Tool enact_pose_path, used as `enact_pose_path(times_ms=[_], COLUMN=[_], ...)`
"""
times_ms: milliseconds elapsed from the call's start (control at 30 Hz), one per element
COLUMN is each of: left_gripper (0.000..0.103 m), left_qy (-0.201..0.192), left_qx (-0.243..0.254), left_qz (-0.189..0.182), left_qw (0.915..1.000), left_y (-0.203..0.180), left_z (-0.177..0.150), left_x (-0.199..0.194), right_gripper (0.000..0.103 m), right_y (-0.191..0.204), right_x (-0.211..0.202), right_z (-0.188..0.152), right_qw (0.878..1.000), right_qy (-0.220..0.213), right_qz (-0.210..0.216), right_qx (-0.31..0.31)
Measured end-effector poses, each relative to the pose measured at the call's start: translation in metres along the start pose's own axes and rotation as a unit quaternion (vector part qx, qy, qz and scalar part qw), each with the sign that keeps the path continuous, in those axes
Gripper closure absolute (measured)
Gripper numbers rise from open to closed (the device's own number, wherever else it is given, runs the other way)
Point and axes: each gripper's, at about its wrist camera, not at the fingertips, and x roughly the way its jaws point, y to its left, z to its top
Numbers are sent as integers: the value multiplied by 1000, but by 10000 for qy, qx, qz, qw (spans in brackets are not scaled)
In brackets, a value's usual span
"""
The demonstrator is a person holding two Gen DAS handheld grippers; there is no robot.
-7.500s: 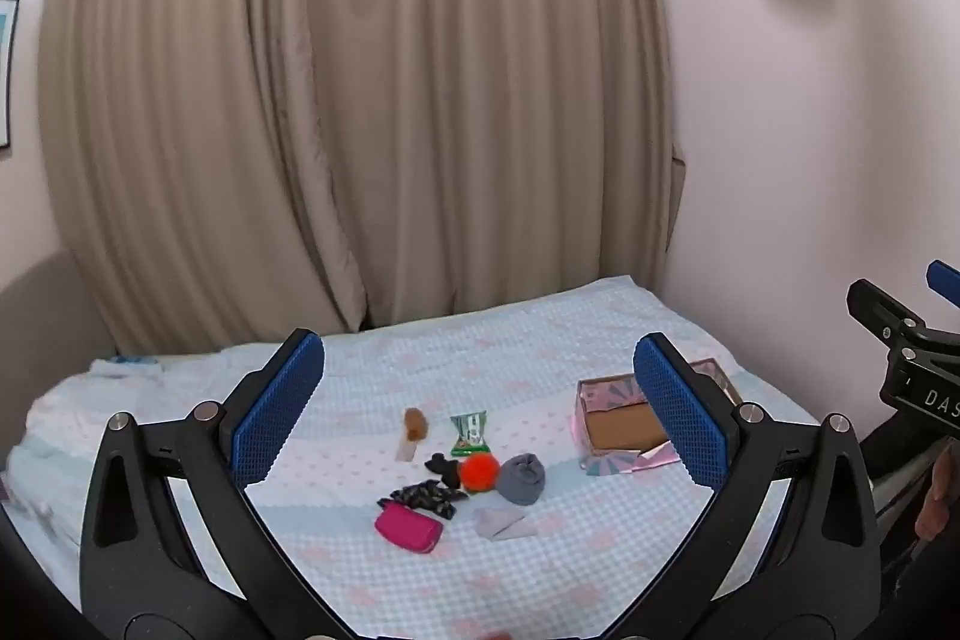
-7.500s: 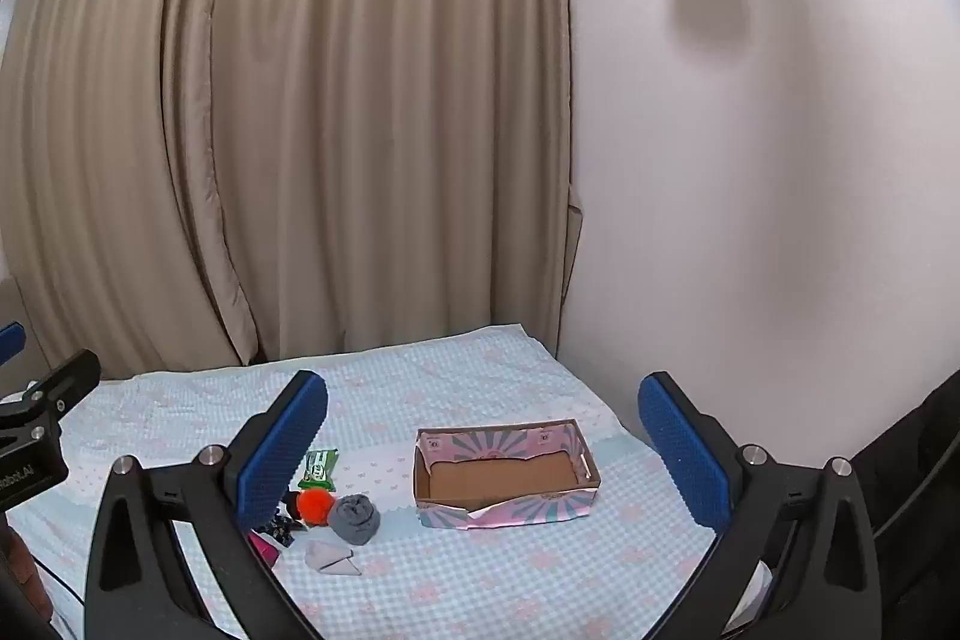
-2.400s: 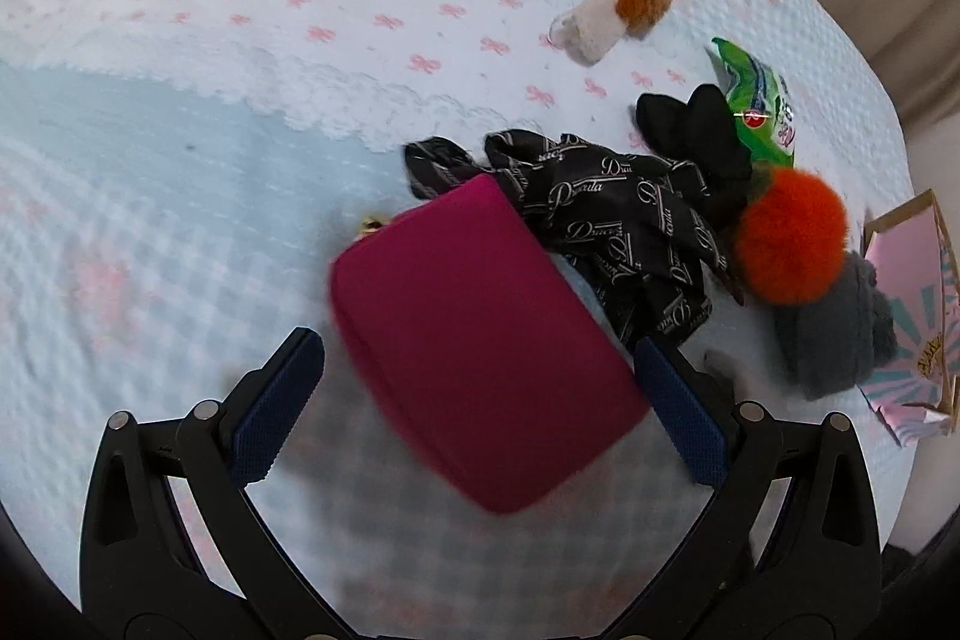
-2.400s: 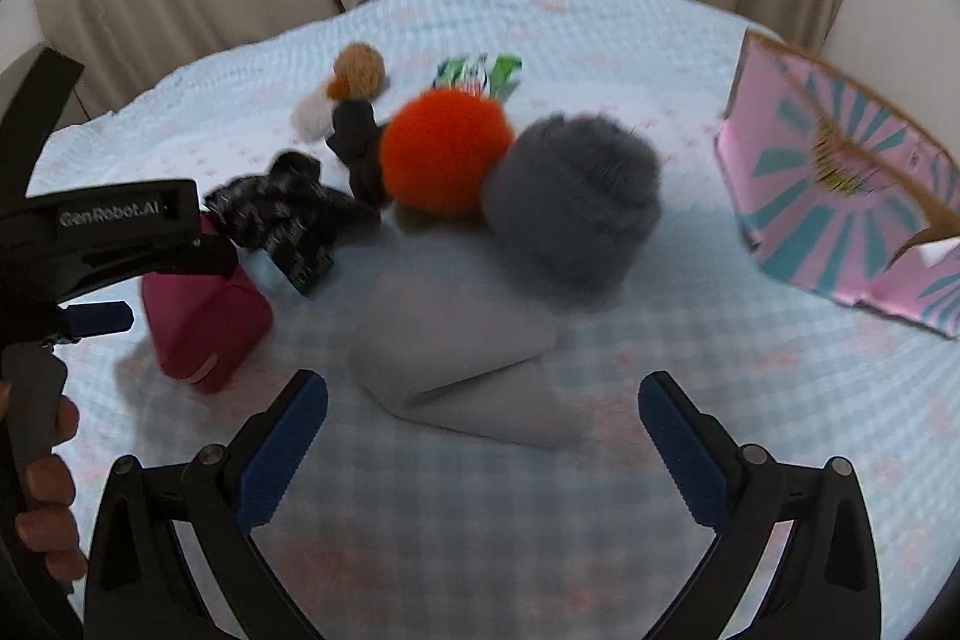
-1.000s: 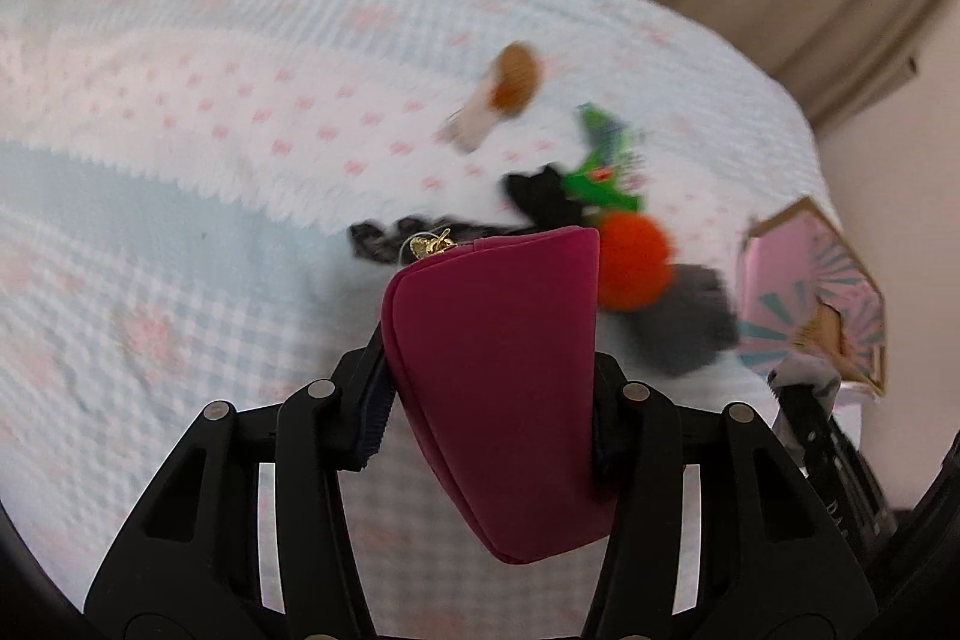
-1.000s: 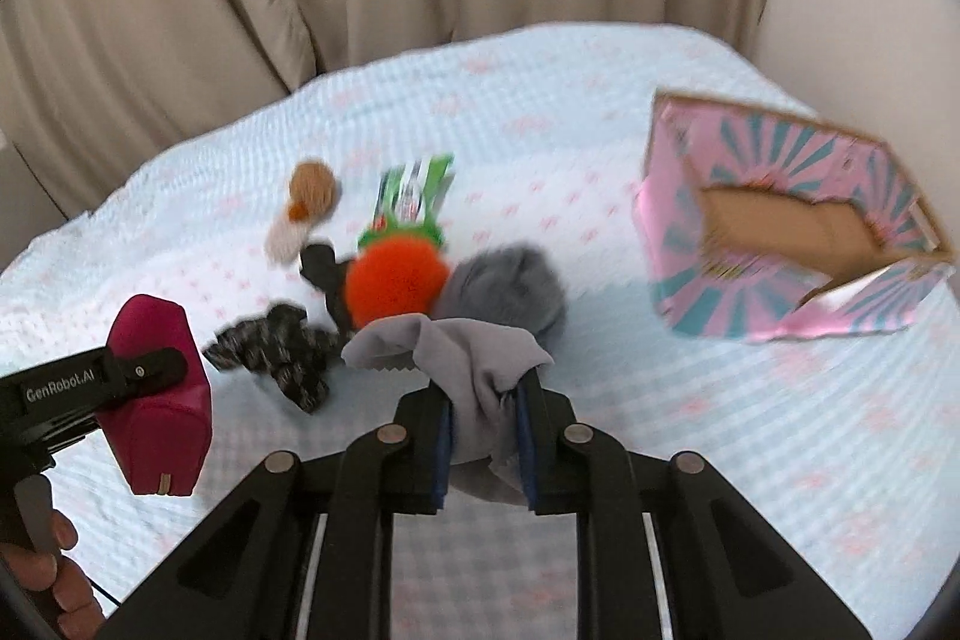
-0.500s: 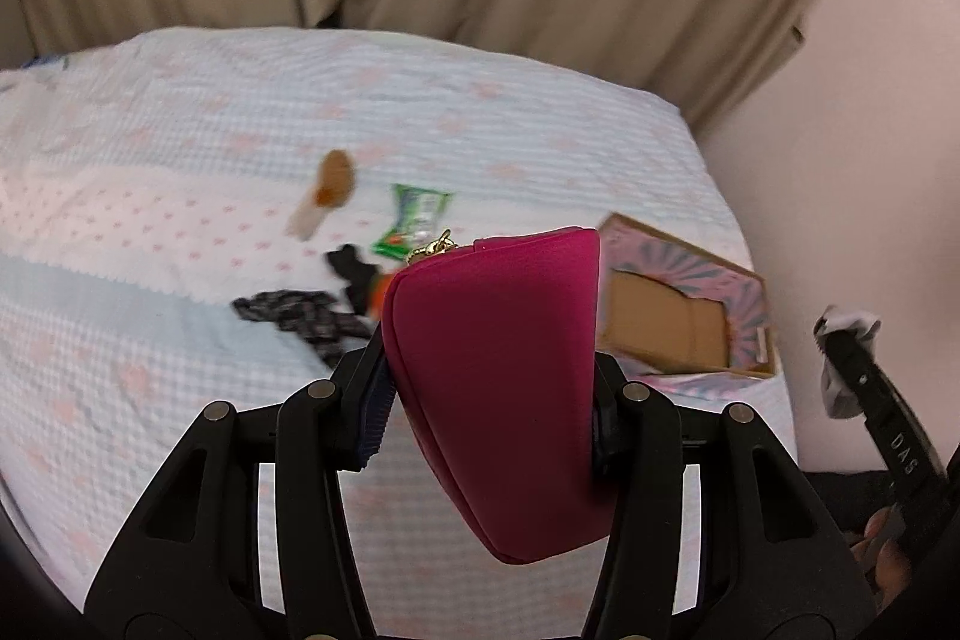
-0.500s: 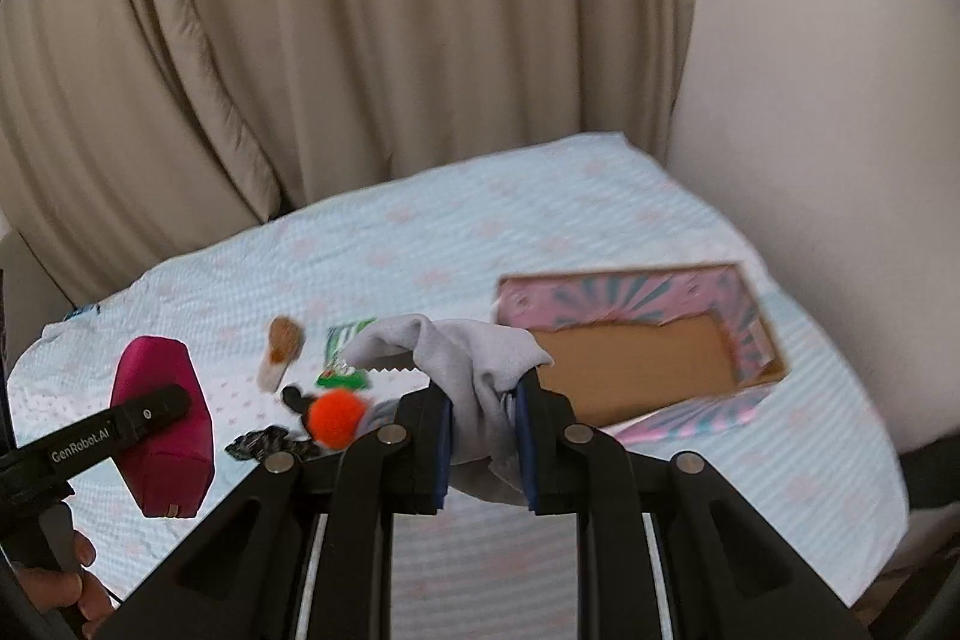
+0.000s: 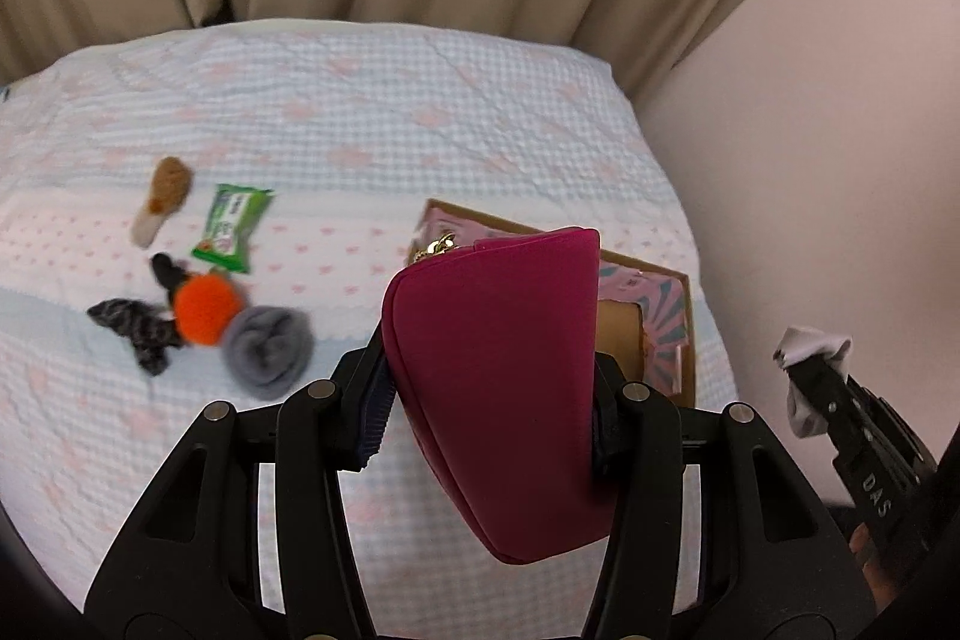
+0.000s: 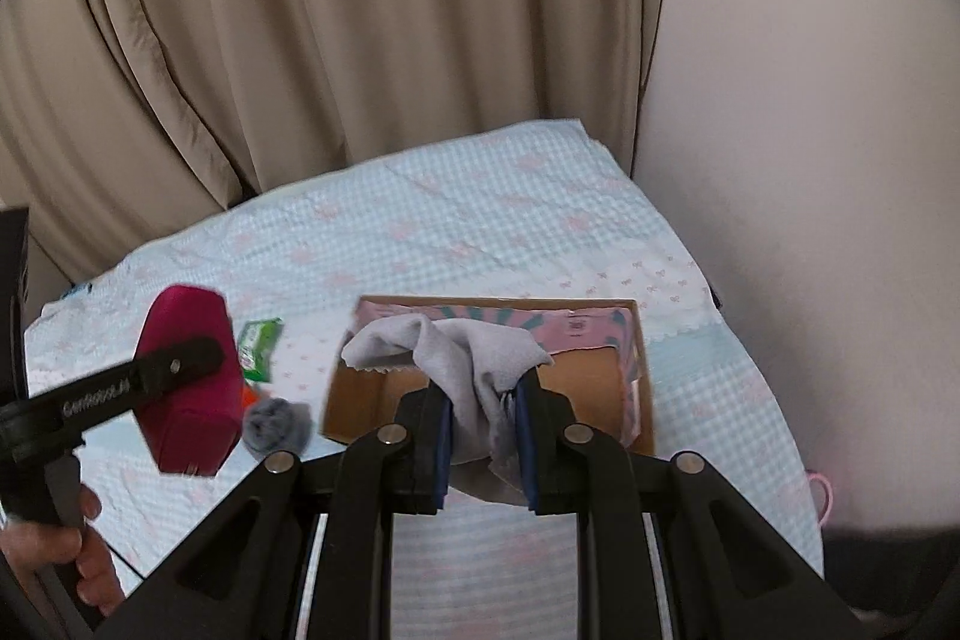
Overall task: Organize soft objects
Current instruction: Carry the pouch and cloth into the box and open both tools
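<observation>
- Nothing is seen inside the pink-patterned cardboard box point(image 10: 636, 340), which stands near the right edge of the bed point(image 9: 372, 100); its brown floor shows bare, so the sorting is judged barely begun.
- Two soft things are lifted off the bed and carried above the box, neither yet let go.
- Left lying near the left edge of the bed: a rolled grey sock point(image 9: 267, 349), a fuzzy orange pompom point(image 9: 207, 310), a black patterned cloth point(image 9: 135, 331), a brown-capped plush mushroom point(image 9: 162, 199) and a green snack packet point(image 9: 231, 226).
- The left hand-held gripper point(image 9: 489, 400) is clenched partway on a magenta zip pouch point(image 9: 504, 376), which is pinched at both sides and hangs in front of the box.
- The right hand-held gripper point(image 10: 483, 427) is closed tight on a limp pale grey cloth point(image 10: 462, 352), which is draped over the jaws above the box.
</observation>
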Motion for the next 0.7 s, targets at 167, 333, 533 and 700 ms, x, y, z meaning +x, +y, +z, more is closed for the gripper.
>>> enact_pose_path(times_ms=[167,333,533,700], left_gripper=[57,57,57,57], left_qy=[459,921,1455,1921], left_qx=[-38,-6,-82,-235], left_qz=[96,286,547,678], left_qw=[9989,9953,9878,9788], left_y=[-28,-39,-38,-28], left_z=[18,25,24,15], left_x=[70,136,212,259], right_gripper=[86,86,86,86], right_y=[-38,-64,-71,-66], right_x=[50,110,171,210], right_z=[13,10,-6,-24], right_qw=[9989,9960,9896,9820], right_qy=[383,797,1242,1561], right_qz=[123,243,418,487], right_qx=[-236,-327,-594,-940])
